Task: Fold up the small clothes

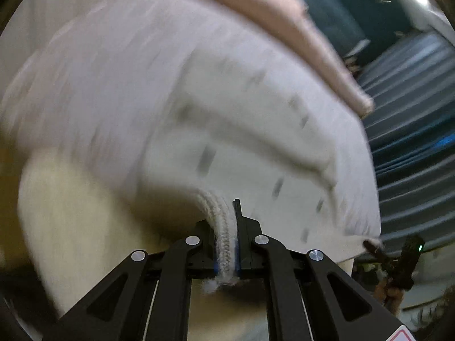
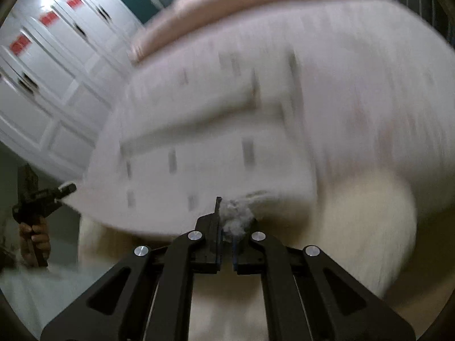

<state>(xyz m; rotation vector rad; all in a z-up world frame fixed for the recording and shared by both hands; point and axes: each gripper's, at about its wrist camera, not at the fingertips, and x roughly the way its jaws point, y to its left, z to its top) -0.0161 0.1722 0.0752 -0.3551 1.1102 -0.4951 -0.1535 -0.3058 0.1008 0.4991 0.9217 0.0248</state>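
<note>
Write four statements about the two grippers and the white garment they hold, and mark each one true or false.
1. The left gripper is shut on a ribbed knit edge of the white garment. True.
2. The right gripper hangs open with nothing in it. False: it is shut on a fuzzy bit of the same garment.
3. A pink cloth lies beyond the garment. True.
4. The garment is plain black. False: it is white with small dark dashes.

We see a white knit garment (image 1: 216,130) with small grey dashes, lifted and spread, its ribbed edge (image 1: 224,241) bunched, blurred.
</note>
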